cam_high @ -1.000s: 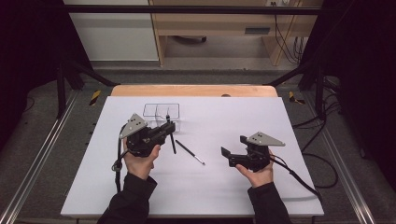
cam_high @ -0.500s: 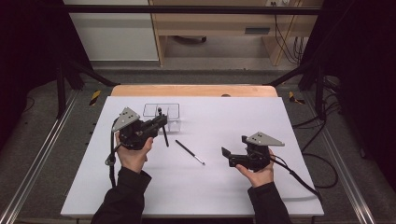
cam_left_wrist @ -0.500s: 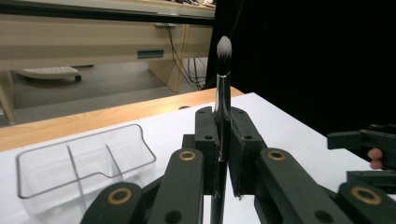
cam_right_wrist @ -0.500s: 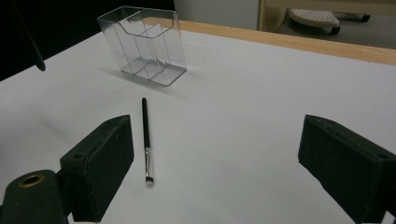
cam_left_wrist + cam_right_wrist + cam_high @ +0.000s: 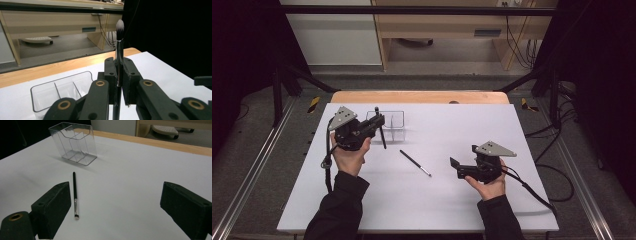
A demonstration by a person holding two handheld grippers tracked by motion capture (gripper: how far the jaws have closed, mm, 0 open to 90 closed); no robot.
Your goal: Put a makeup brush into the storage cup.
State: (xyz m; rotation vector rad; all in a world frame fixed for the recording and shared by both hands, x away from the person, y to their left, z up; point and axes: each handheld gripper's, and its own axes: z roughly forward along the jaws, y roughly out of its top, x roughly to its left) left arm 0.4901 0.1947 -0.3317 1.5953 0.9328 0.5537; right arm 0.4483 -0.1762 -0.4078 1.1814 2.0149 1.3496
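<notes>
Beside the clear plastic three-compartment organizer, at its nine o'clock, the left gripper has carried its pinched black-handled makeup brush closer, upright for dropping in, while the right gripper rests spread.

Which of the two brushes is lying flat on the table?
The thin flat-tipped brush lies flat mid-table. The round brush stands upright in the left gripper.

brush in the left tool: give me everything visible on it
The makeup brush has a slim black handle, a shiny silver ferrule and a rounded tuft of bristles, dark at the base and pale at the tip. It stands upright, bristles up, clamped at mid-handle between the shut jaws of the left tool; the handle's lower end hangs below them. In the high view it sits just in front of the clear organizer, above the white table, touching neither.
</notes>
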